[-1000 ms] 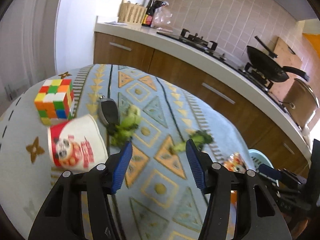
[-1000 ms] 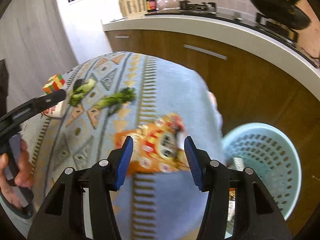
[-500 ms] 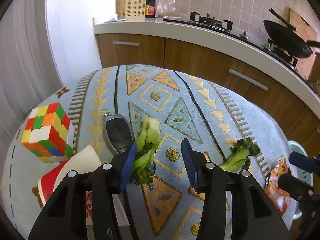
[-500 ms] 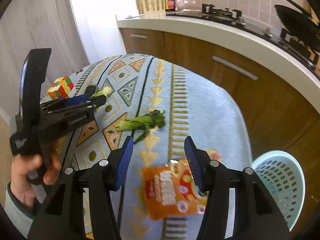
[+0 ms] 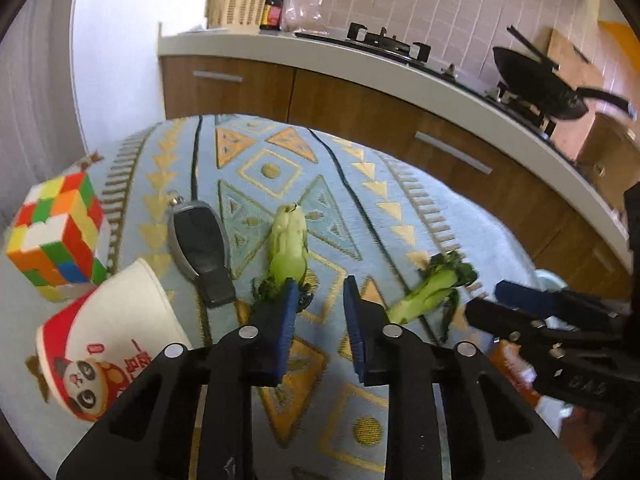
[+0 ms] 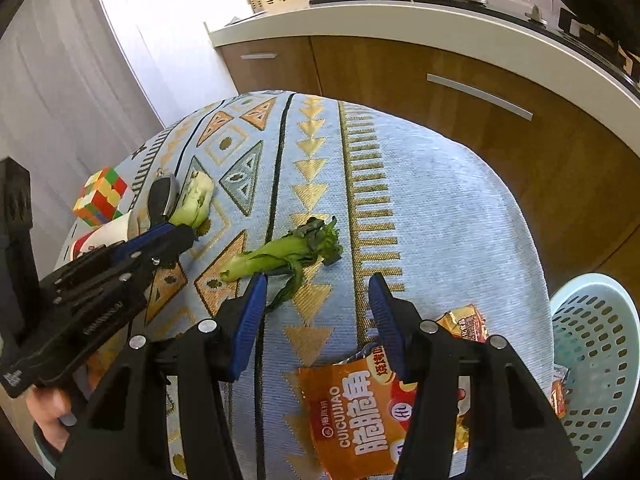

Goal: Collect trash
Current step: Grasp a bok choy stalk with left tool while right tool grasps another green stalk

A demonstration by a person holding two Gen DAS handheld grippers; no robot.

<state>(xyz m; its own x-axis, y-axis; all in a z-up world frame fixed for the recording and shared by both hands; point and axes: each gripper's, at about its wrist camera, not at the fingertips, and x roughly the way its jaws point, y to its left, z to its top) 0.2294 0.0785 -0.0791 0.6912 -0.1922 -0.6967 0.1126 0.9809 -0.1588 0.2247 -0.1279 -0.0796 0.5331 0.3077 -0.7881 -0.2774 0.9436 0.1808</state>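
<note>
Two pieces of bok choy lie on the patterned tablecloth. One bok choy (image 5: 289, 244) lies just ahead of my left gripper (image 5: 318, 300), whose left fingertip touches its leafy end; it also shows in the right wrist view (image 6: 194, 204). The second bok choy (image 6: 286, 258) lies just ahead of my right gripper (image 6: 316, 296); it also shows in the left wrist view (image 5: 432, 290). Both grippers are open and empty. An orange snack wrapper (image 6: 360, 412) lies flat under my right gripper. A paper cup (image 5: 108, 340) lies on its side at the left.
A light blue trash basket (image 6: 592, 360) stands beside the table at the right, below its edge. A Rubik's cube (image 5: 54, 236) and a car key fob (image 5: 200, 248) lie at the left. Kitchen cabinets (image 6: 440, 92) and a counter stand behind the table.
My right gripper let go of the snack wrapper, which now lies on the table, and pulled back toward the second bok choy. My left gripper moved forward to the first bok choy and narrowed.
</note>
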